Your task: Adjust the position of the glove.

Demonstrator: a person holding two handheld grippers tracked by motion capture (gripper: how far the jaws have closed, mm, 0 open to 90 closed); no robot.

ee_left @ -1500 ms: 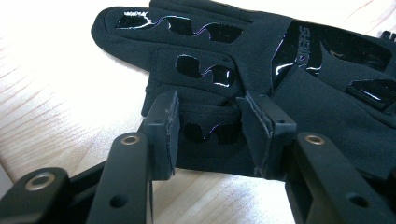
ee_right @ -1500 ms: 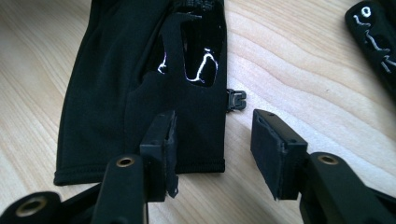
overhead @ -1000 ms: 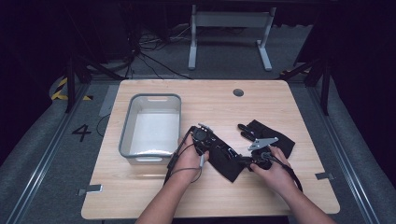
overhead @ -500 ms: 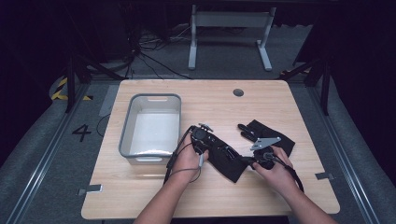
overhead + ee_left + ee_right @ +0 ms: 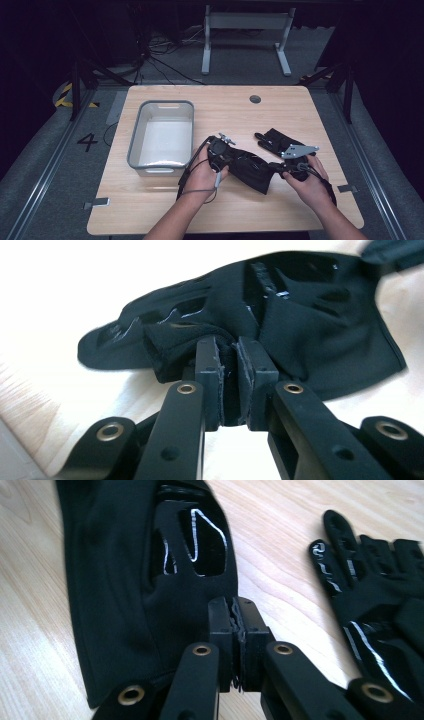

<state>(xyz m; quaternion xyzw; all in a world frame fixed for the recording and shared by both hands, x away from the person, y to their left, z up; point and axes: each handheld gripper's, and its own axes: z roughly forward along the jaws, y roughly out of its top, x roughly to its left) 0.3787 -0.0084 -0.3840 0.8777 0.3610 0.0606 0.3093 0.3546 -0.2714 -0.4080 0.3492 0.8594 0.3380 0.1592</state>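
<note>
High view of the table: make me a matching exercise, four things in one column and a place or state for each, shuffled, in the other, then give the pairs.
1. grey bin
2. held black glove
3. second black glove
4. round hole in the tabletop

A. lying flat beyond the right gripper
B. near the table's far edge
C. standing left of the left gripper
D. pinched by both grippers

Pairs: 1-C, 2-D, 3-A, 4-B

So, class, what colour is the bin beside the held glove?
Grey, the bin; the glove is black. Best in the high view.
</note>
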